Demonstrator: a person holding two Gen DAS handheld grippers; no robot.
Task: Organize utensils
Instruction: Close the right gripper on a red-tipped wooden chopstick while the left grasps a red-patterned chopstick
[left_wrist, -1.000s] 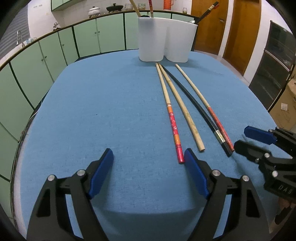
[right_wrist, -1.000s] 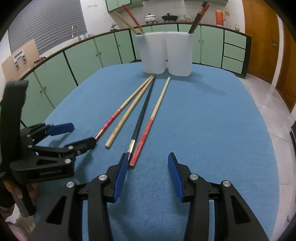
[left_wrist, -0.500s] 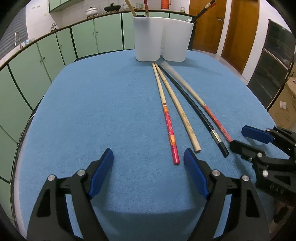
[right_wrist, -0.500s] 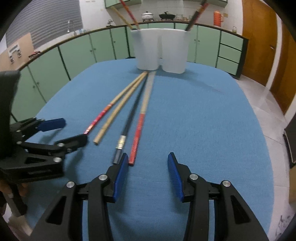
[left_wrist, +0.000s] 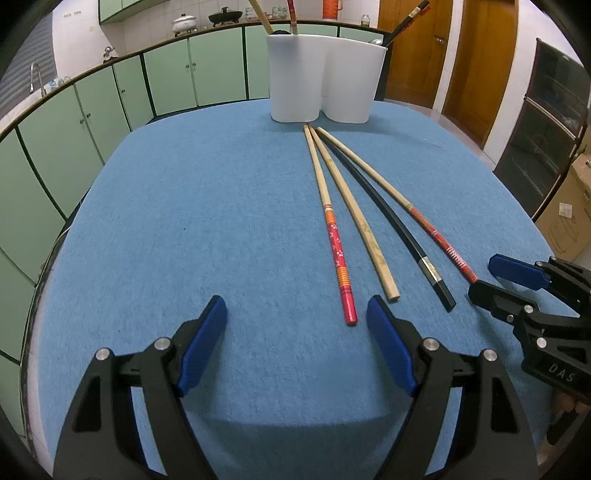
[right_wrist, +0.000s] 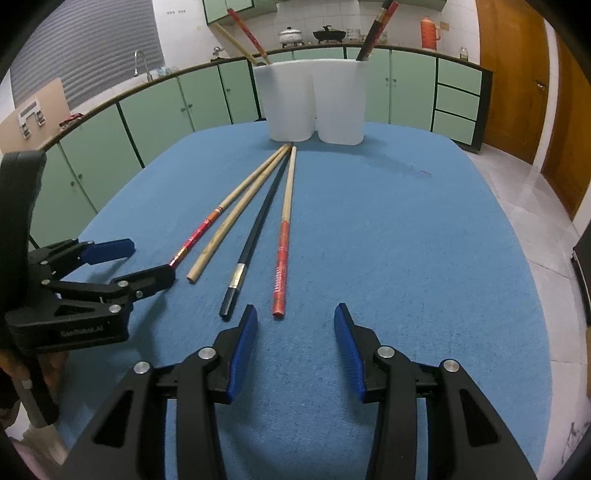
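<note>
Four chopsticks (right_wrist: 236, 206) fanned on blue tabletop (right_wrist: 406, 240) before white holder (right_wrist: 314, 103); left gripper (left_wrist: 295, 332) jaws wide, empty; right gripper (right_wrist: 291, 332) jaws closing, empty, liable to nudge neighbouring black chopstick (right_wrist: 255, 236).

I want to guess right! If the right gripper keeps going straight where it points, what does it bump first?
Probably the red-ended chopstick. Its near tip lies just ahead of the right gripper, whose jaws are closing with nothing between them yet. Depth is hard to judge.
</note>
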